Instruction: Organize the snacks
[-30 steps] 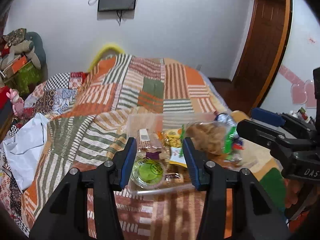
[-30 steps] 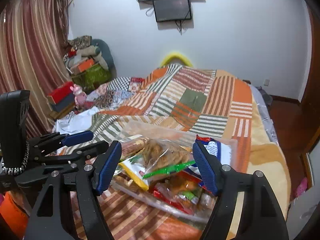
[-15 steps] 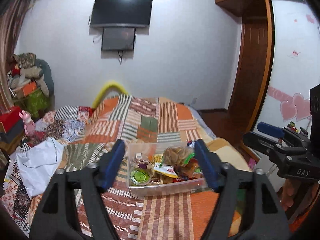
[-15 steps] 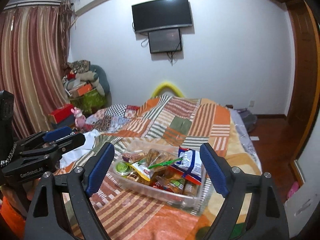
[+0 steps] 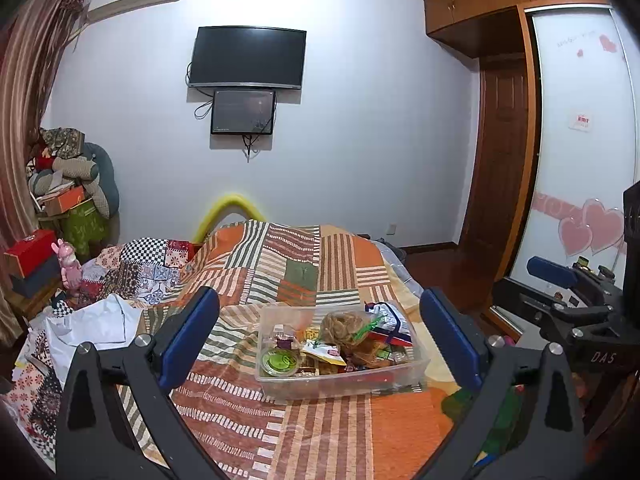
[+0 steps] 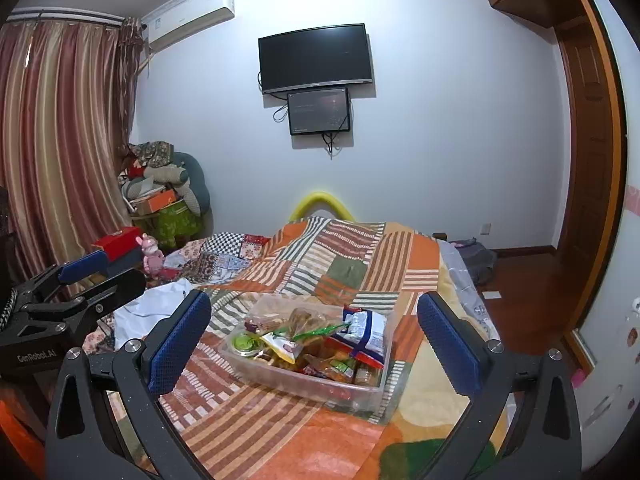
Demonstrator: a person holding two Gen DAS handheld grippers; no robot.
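All snacks (image 5: 340,340) visible sit inside one clear bin (image 5: 344,380) on the bed (image 5: 304,264); task looks essentially done.
Left gripper (image 5: 320,344) and right gripper (image 6: 316,340): fingers opening wide, empty; bin ahead between them, untouched, none loose.

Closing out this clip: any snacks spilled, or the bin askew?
Nothing stands out. The clear bin sits flat on the patchwork bedspread with the snacks heaped inside; none lie outside it. The pile rises above the rim.
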